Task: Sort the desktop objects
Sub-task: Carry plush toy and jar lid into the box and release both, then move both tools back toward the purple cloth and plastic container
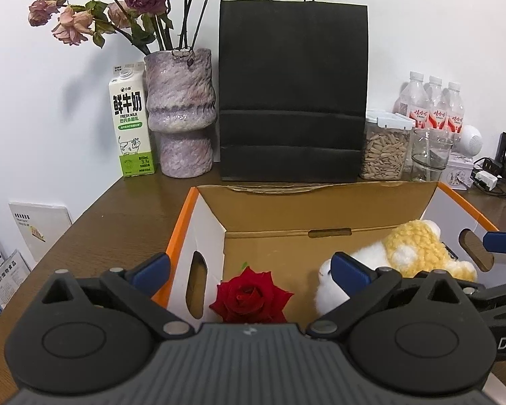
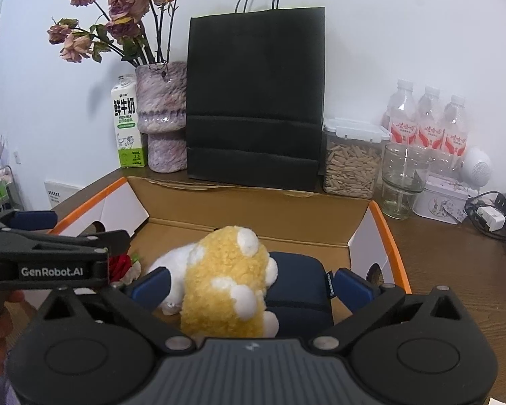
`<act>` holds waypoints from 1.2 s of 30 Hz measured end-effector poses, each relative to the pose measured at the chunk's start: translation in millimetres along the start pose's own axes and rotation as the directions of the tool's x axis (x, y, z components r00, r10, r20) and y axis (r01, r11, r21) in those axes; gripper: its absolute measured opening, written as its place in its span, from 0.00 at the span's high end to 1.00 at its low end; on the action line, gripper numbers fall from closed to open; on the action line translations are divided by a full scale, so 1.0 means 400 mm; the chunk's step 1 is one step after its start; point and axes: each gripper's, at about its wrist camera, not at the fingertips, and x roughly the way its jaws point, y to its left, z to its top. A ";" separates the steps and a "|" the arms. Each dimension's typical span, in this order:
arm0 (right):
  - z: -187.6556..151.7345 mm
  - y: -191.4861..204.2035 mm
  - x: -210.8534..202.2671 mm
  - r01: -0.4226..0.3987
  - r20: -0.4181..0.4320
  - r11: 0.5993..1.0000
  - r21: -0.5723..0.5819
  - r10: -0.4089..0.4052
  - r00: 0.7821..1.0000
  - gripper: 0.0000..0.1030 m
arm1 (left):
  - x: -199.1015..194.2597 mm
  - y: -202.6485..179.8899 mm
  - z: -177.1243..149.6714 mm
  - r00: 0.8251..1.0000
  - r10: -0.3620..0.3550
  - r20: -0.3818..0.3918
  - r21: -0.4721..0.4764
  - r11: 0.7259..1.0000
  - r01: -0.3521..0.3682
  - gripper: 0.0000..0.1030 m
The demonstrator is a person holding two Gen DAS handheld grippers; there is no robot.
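Note:
An open cardboard box [image 1: 270,209] with orange edges sits on the brown desk. Inside lie a red rose [image 1: 251,295], a yellow-and-white plush toy [image 1: 411,253] and a dark blue pouch [image 2: 300,283]. My left gripper [image 1: 253,270] is open above the box, with the rose below and between its fingers. My right gripper [image 2: 253,283] is open over the plush toy [image 2: 226,280], which lies between its fingers on the pouch. The left gripper also shows in the right wrist view [image 2: 50,246] at the left, beside the rose [image 2: 119,265].
Along the back wall stand a milk carton [image 1: 131,128], a purple vase [image 1: 182,114] of dried roses, a black paper bag [image 1: 293,91], a seed jar [image 1: 384,148], a glass [image 1: 428,155], water bottles [image 1: 431,104] and a tin [image 2: 442,199]. Cables [image 2: 489,216] lie at right.

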 end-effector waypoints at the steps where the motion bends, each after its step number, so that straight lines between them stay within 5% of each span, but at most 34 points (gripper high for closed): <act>1: 0.001 0.002 0.000 0.001 0.000 1.000 -0.003 -0.001 1.000 0.00 | -0.001 -0.001 0.000 1.000 0.000 0.002 0.002 1.000 0.000 0.00; 36: -0.026 0.070 -0.152 0.005 0.069 0.997 -0.074 0.000 0.998 0.00 | -0.163 0.014 -0.047 0.998 0.027 0.060 -0.042 0.999 -0.025 0.00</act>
